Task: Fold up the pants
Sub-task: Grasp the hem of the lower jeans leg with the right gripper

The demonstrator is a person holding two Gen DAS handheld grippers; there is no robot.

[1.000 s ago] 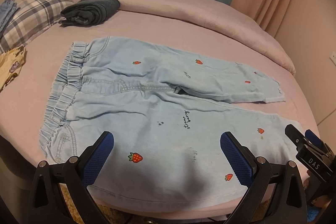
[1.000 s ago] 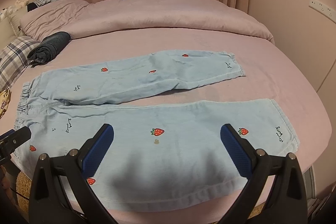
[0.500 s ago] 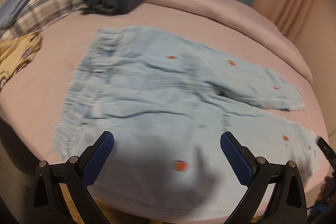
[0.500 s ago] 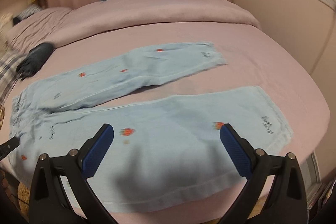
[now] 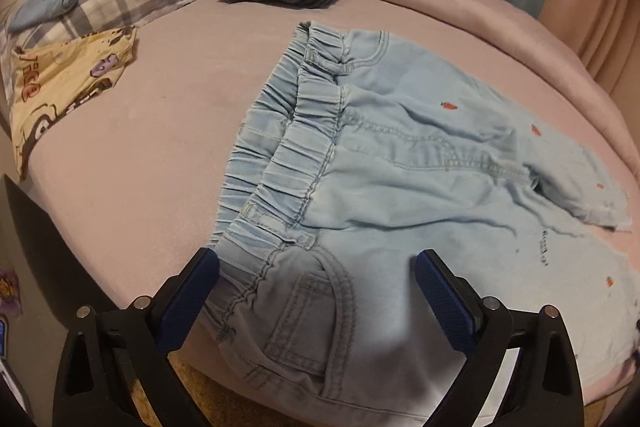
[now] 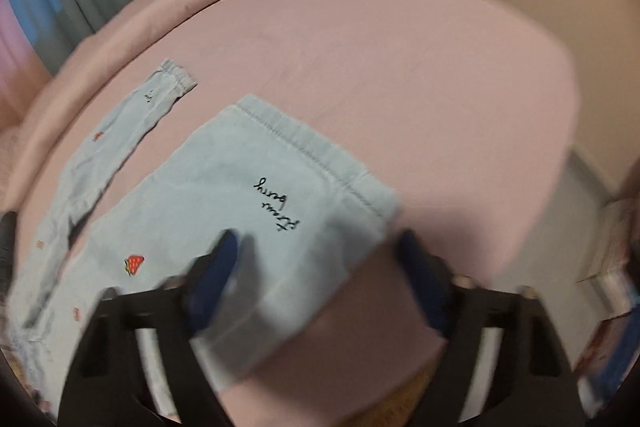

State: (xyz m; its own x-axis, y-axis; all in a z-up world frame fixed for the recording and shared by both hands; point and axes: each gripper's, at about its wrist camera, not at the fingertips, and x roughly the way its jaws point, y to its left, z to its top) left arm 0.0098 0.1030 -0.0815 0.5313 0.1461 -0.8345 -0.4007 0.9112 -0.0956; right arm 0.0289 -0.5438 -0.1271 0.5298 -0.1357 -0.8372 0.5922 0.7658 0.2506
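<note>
Since a second ago we have spread apart: our left gripper (image 5: 316,301) has swung toward the waistband end and our right gripper (image 6: 316,281) toward the hem end, where before both looked across the middle of the pants (image 5: 420,163).

On the left, the elastic waistband (image 5: 288,155) lies gathered on the pink bed (image 5: 152,147), and our left gripper hangs with jaws wide apart over the near corner by the pocket (image 5: 312,319), holding nothing. On the right, the view is blurred, yet our right gripper's jaws also stand apart over the near leg's hem (image 6: 304,147), gripping nothing.

The pants lie flat, legs parted. We judge the denim light, soft and floppy, not slippery; it should drape when lifted. We would pinch the near waistband corner and the near hem corner, through both layers.
</note>
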